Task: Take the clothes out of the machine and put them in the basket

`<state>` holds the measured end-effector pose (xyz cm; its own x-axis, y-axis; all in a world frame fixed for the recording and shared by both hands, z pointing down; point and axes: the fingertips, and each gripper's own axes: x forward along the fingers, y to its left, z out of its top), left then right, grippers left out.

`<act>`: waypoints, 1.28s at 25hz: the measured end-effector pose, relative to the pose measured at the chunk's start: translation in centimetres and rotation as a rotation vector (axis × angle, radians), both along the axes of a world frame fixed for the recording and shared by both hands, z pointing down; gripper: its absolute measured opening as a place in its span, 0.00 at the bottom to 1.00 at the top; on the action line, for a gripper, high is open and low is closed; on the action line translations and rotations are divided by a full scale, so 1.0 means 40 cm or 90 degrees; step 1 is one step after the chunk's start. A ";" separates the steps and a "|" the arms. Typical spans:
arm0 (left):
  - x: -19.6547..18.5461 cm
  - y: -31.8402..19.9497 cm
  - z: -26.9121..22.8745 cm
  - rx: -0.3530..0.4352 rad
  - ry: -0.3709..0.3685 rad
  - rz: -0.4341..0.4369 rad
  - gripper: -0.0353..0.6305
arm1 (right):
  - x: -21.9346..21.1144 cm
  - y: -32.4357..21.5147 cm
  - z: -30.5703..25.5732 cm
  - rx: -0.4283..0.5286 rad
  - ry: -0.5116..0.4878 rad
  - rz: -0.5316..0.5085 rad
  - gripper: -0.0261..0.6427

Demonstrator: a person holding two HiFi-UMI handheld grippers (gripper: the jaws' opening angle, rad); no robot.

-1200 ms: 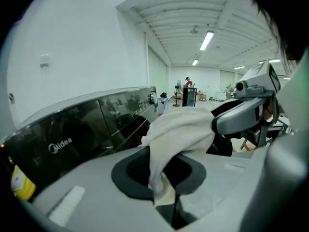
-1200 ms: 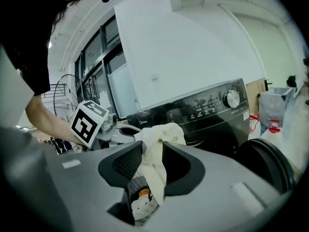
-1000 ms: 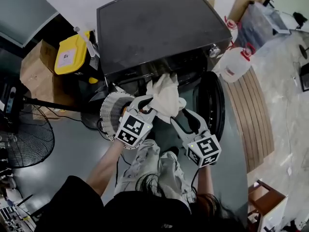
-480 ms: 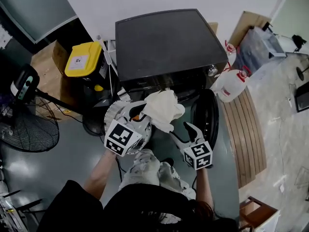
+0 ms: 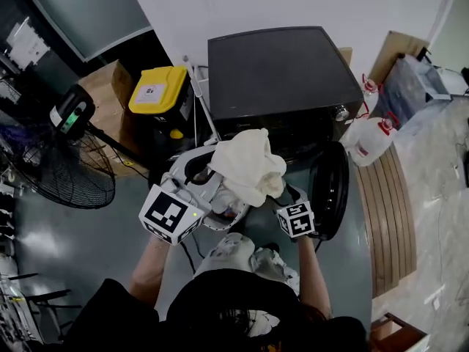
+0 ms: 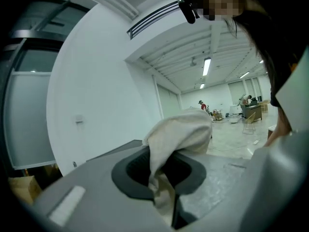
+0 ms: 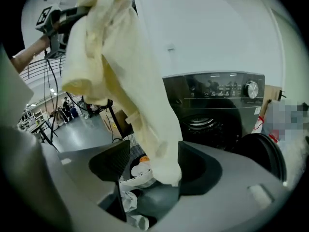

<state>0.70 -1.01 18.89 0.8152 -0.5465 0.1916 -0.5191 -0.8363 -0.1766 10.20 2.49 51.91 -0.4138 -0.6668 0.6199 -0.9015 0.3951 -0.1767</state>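
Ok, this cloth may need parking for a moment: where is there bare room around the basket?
Bare: the machine's dark top, and the grey floor between the fan and the basket. Crowded: behind the basket, with the yellow container and cardboard box; the basket holds clothes, under the cream cloth.

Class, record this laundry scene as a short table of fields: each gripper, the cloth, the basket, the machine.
Left gripper: shut on the cream cloth
Right gripper: open, the cloth's tail hanging between its jaws
Cloth position: held over the basket
Basket contents: other clothes
Washing machine: door open
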 end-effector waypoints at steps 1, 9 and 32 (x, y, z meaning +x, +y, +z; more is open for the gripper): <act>-0.016 0.008 -0.024 0.003 0.004 -0.004 0.12 | -0.017 -0.007 0.015 -0.009 -0.003 0.001 0.52; -0.173 0.009 -0.074 0.013 -0.008 -0.062 0.12 | -0.150 -0.035 -0.016 -0.013 -0.113 0.011 0.09; -0.693 -0.125 0.332 -0.115 -0.147 -0.181 0.12 | -0.649 -0.173 -0.401 0.046 -0.275 -0.032 0.08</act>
<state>-27.03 -6.02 32.18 0.5604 -0.6846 0.4661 -0.6982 -0.6932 -0.1788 -15.75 -4.45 35.87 -0.6576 -0.6745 0.3354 -0.7302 0.4614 -0.5038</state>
